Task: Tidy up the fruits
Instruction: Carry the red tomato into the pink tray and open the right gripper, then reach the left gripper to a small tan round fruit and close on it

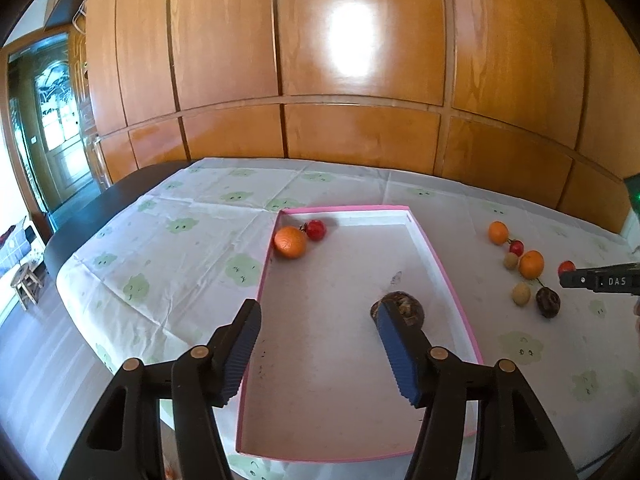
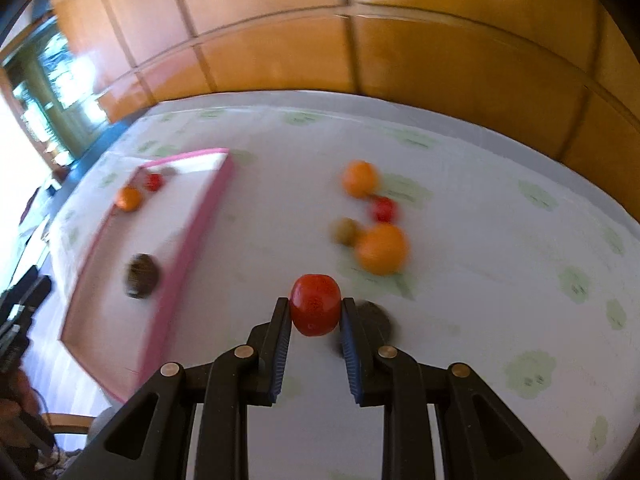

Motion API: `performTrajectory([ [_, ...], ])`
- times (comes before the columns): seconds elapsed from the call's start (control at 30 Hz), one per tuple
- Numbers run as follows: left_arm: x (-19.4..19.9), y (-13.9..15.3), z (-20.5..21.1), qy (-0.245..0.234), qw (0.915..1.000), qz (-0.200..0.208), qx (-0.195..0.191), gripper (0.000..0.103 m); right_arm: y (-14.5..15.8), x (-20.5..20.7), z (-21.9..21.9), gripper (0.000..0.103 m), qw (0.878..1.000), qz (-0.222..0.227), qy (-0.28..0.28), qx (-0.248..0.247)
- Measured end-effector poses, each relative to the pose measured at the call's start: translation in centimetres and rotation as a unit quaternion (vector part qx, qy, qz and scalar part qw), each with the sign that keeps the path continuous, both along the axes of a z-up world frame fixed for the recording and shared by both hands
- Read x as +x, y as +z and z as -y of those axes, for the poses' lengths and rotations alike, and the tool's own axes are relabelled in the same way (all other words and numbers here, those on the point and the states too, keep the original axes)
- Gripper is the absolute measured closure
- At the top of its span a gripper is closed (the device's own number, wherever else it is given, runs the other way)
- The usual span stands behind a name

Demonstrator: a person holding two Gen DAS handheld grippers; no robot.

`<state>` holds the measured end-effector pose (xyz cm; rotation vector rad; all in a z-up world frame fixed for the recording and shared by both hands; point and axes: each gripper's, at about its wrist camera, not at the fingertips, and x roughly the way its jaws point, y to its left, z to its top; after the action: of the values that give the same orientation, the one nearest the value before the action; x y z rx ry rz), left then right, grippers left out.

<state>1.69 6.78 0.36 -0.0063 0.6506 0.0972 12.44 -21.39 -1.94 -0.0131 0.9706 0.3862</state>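
left gripper (image 1: 318, 330): black arms with blue pads, jaws wide apart, nothing pinched between them, pointing down at a slant | right gripper (image 2: 315, 312): jaws squeezed tight on a small red fruit (image 2: 315, 310), one blue pad on each side of it, tipped down more steeply
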Motion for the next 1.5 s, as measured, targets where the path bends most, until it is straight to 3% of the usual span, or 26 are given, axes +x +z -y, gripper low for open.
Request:
performTrajectory([
  [0.37,-0.2,-0.8,-1.3,0.010,0.9998,-0.009,-0.012,0.042,0.7,1.8,-12.5,0.079,0.996,0.002,0.087,0.015],
  [0.5,-0.4,-1.1,-1.8,0.013,0.9997,-0.012,-0.016,0.042,-0.3,2.8,-14.9,0.078,0.995,-0.010,0.095,0.012],
  [0.7,-0.4,-1.9,-2.2,0.014,0.9993,-0.023,-0.026,0.042,-0.4,2.5,-15.0,0.074,0.995,-0.008,0.093,0.021],
  [1.03,-0.1,-2.5,-2.1,0.010,0.9989,-0.033,-0.032,0.042,0.3,1.0,-8.4,0.072,0.999,0.002,0.047,0.015],
  [1.27,0.0,-2.3,-1.1,-0.009,0.9990,-0.033,-0.028,0.042,0.6,0.1,0.9,0.071,0.999,0.002,-0.030,-0.013],
  [1.5,0.3,-2.1,0.7,-0.040,0.9981,-0.039,-0.027,0.042,0.2,0.0,9.9,0.069,0.991,-0.005,-0.128,-0.026],
])
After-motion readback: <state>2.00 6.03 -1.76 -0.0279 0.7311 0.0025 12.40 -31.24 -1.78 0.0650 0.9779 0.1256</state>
